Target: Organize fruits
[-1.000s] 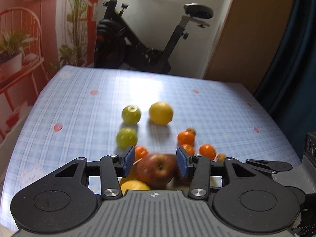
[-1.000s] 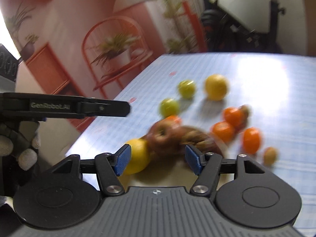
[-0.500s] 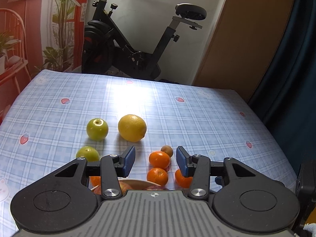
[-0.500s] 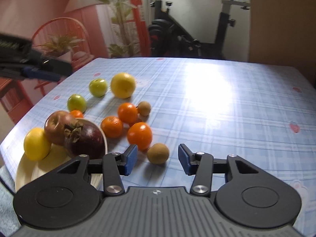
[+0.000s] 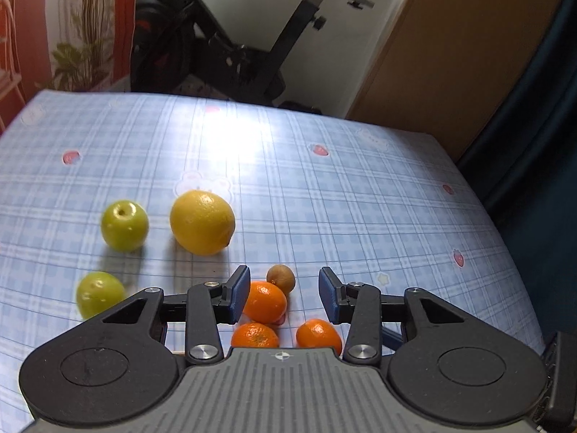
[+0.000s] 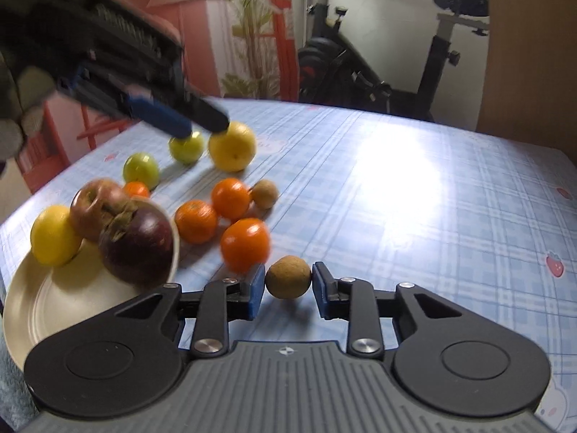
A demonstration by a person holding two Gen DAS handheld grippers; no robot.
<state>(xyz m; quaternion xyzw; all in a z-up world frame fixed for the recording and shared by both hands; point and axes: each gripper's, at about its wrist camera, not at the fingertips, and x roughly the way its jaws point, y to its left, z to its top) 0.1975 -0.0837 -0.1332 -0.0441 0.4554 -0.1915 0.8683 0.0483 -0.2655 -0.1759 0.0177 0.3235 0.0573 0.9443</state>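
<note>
R gripper point(image 6: 288, 290): jaws have just been closing and now pinch a small brown fruit point(image 6: 288, 277), both blue pads against its sides, fruit at or just above the table point(image 6: 414, 216) w/ shadow under it. Just left of it an orange point(image 6: 245, 244), near the L pad but whether it touches I can't tell. Further out two more oranges point(image 6: 195, 221) point(image 6: 230, 198) side by side, and a 2nd brown fruit point(image 6: 264, 193) touching the farther one.

Plate point(image 6: 47, 310) at lower left holds a dark purple fruit point(image 6: 136, 244), a red apple point(image 6: 95, 209) and a lemon point(image 6: 53, 235), all bunched at the far rim. A 4th orange point(image 6: 136, 189) peeks out behind the apple.

L gripper point(image 5: 284, 294): jaws have just been closing a little but stand apart, nothing pressed; seen in the R view as a blurred dark shape up left. Between its pads in view: an orange beside the L pad, w/ the brown fruit behind it; two oranges nearer the cam. Contact unclear.

Farther out: big yellow citrus point(image 5: 202, 227), green apple point(image 5: 124, 225) beside it, 2nd green apple point(image 5: 99, 294) nearer, left. Exercise bike point(image 5: 252, 47) beyond the table.
</note>
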